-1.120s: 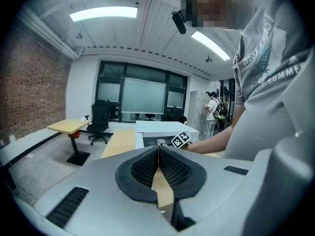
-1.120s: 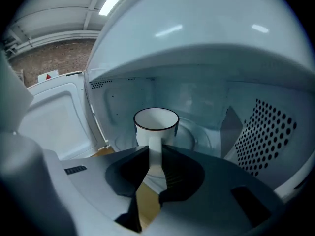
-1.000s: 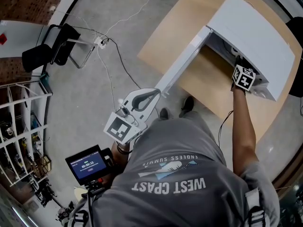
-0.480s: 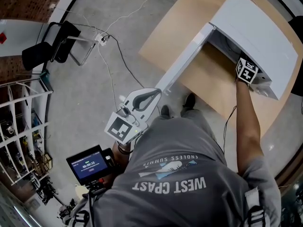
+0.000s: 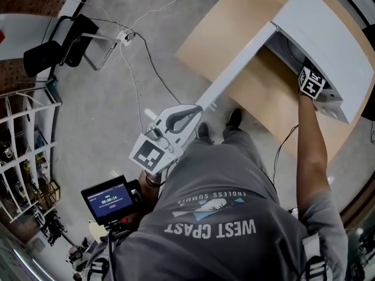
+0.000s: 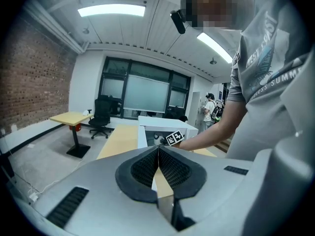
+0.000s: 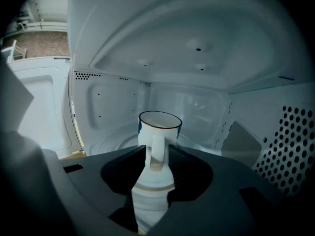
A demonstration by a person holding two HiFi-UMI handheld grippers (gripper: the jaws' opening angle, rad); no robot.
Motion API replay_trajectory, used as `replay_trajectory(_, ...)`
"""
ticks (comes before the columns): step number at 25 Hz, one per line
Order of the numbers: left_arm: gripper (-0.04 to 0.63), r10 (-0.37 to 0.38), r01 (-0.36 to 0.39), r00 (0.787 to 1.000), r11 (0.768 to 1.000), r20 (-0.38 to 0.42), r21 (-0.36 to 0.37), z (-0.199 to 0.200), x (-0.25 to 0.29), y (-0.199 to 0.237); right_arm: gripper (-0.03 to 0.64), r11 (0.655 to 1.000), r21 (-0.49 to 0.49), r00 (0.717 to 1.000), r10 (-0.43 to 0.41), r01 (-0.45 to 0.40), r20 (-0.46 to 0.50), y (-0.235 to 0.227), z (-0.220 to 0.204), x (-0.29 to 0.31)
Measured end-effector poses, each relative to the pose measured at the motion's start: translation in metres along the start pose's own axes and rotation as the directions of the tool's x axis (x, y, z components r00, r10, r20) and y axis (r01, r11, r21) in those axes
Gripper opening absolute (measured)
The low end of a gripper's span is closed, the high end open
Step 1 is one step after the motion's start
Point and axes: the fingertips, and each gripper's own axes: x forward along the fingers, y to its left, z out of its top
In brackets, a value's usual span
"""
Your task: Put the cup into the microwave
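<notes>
A white cup with a dark rim stands upright on the floor of the white microwave, its handle towards me. My right gripper reaches into the cavity. Its jaws are opening with the cup's handle still between them, and a thin gap shows on each side. From the head view only its marker cube shows at the oven's mouth. The microwave door hangs wide open to the left. My left gripper is held low by the person's waist, away from the oven, shut with nothing in it.
The microwave sits on a light wooden table. A cable hangs off the table's front edge. A black chair and white cords lie on the grey floor at left, and a white rack stands at the far left.
The right hand has shifted a little at the microwave's mouth, its marker cube now higher and further right in the head view. The left gripper stays by the waist.
</notes>
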Motion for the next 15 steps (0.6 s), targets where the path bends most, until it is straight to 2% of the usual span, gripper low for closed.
replay_trajectory(1,0.021,0.000,0.000,1.000,1.000,0.000,-0.001,-0.002,-0.001,0.000,0.156,1.000,-0.004,1.000,0.005,-0.005,0.003,0.001,0.000,0.000)
replay_trajectory(2,0.021,0.000,0.000,1.000,1.000,0.000,-0.002,-0.004,-0.002,0.000,0.173,1.000,-0.008,1.000,0.006,-0.006,0.004,0.001,-0.001,0.000)
replay_trajectory(15,0.021,-0.022,0.022,0.999,1.000,0.041,0.009,-0.022,-0.025,-0.005,0.178,0.999,0.032,0.999,-0.027,0.028,-0.023,0.012,-0.025,-0.030)
